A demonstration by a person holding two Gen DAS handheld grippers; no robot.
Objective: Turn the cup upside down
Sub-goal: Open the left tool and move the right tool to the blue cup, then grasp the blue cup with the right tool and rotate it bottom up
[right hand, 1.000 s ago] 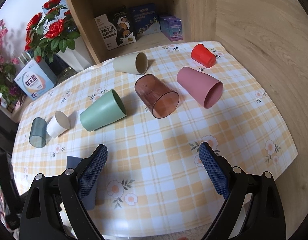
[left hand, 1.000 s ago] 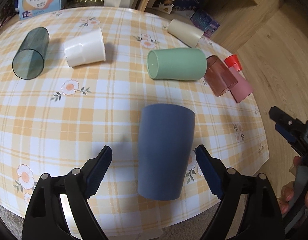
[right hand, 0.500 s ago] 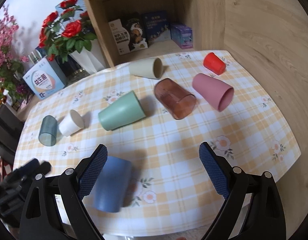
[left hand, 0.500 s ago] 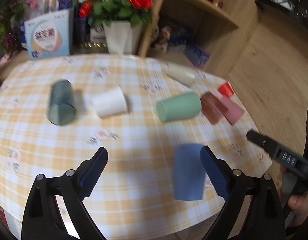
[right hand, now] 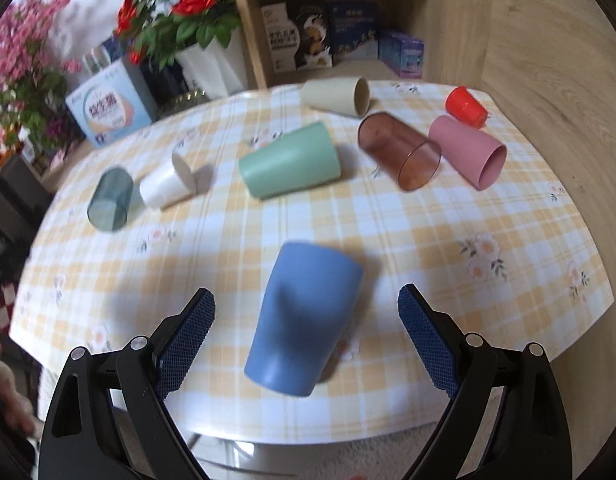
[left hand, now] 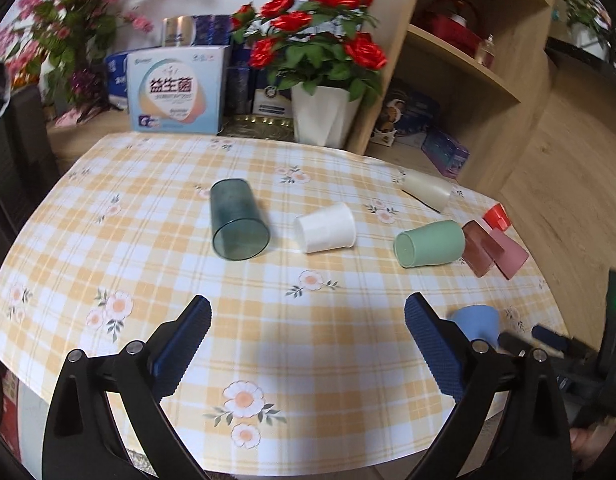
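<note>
A blue cup [right hand: 306, 320] lies on its side near the front edge of the checked table, between the open fingers of my right gripper [right hand: 306, 332], which hovers around it without touching. In the left wrist view only part of the blue cup [left hand: 478, 320] shows, behind the right finger. My left gripper [left hand: 306, 344] is open and empty, well to the left of the cup, over bare tablecloth.
Several other cups lie on their sides: dark teal [left hand: 238, 220], white [left hand: 326, 228], green [right hand: 290, 164], cream [right hand: 336, 96], brown clear [right hand: 400, 156], pink [right hand: 468, 156] and small red [right hand: 466, 106]. Flower pot, boxes and wooden shelves stand behind the table [right hand: 488, 216].
My left gripper has pulled back and to the left, away from the blue cup. My right gripper has moved left so that the blue cup lies between its fingers.
</note>
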